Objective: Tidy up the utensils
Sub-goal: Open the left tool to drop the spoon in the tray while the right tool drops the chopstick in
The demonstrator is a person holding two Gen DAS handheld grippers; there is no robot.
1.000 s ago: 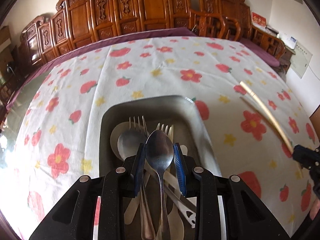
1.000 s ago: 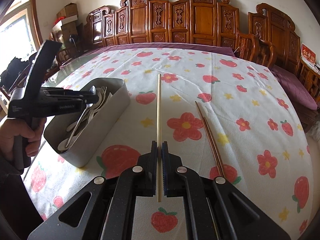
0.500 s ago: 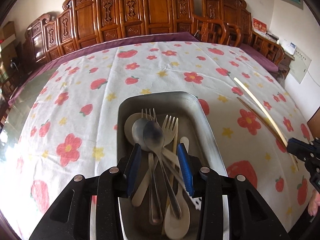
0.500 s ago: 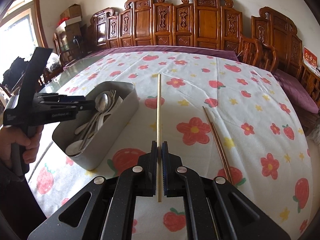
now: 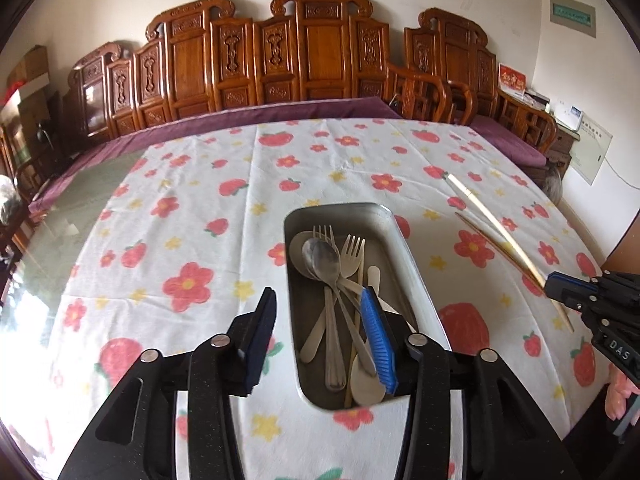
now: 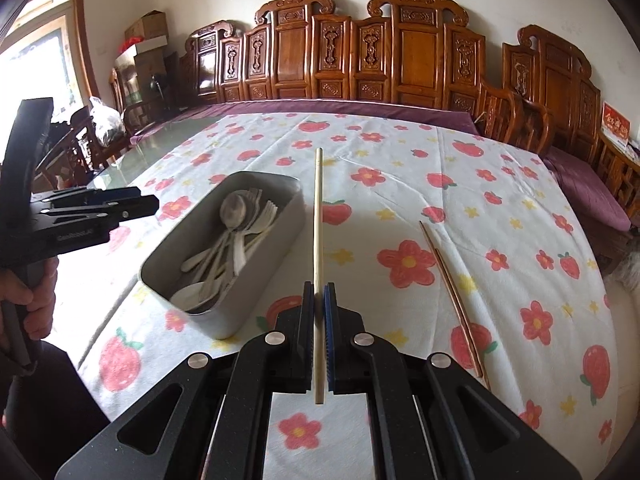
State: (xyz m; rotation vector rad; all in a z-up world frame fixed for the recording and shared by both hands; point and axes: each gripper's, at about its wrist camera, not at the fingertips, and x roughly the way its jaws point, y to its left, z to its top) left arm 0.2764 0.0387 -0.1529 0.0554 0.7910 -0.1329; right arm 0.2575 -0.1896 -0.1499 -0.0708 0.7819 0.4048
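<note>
Not much readable text here, honestly: on the right gripper [image 5: 554, 288] body we make out white letters "DAS" at the edge of the left wrist view, and the rest of the word is cut off. On the side of the left gripper [image 6: 148, 204] in the right wrist view we see a faint printed brand mark that starts something like "iGen", but it's too soft to spell out for sure. The red card [image 5: 511, 81] by the wall has gold characters and the green wall plaque [image 5: 572, 10] has a line of text, both too small for us to read.
</note>
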